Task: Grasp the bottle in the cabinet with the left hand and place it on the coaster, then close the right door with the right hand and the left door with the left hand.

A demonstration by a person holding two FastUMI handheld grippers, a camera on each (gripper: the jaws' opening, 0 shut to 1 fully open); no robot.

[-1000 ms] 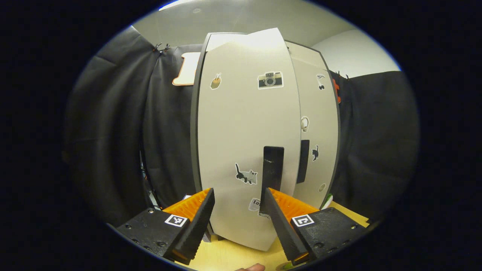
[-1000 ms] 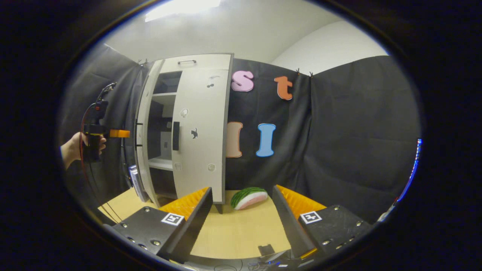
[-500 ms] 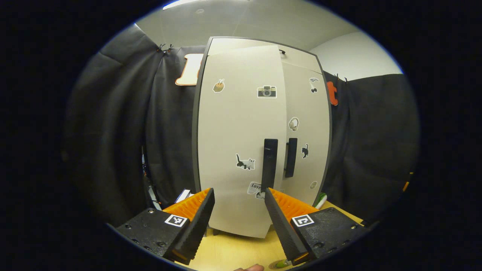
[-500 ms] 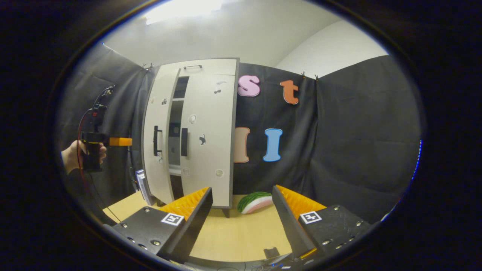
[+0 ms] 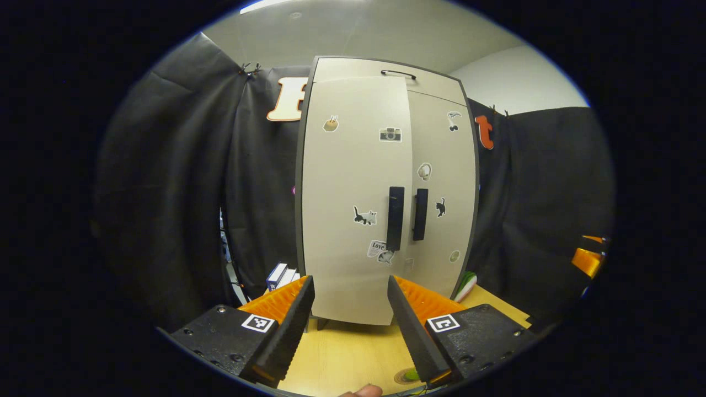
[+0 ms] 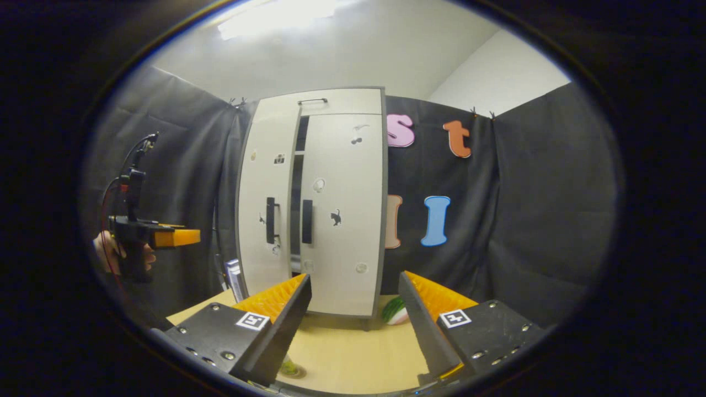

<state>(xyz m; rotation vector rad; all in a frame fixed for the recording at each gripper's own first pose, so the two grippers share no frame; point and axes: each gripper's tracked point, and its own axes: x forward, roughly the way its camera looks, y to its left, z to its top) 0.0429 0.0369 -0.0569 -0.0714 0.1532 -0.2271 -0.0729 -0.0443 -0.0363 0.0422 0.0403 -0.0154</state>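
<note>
Left gripper view: my left gripper [image 5: 350, 320] hangs spread and empty in front of the cabinet [image 5: 386, 187], apart from its left door [image 5: 356, 198], which sits nearly flush beside the right door [image 5: 441, 193]. The coaster [image 5: 407, 376] lies on the table [image 5: 342, 358] just below my fingers. In the right gripper view my right gripper [image 6: 356, 325] is also spread, holding nothing; a dark gap runs between the doors, and the bottle [image 6: 288, 366] stands low beside my left finger.
</note>
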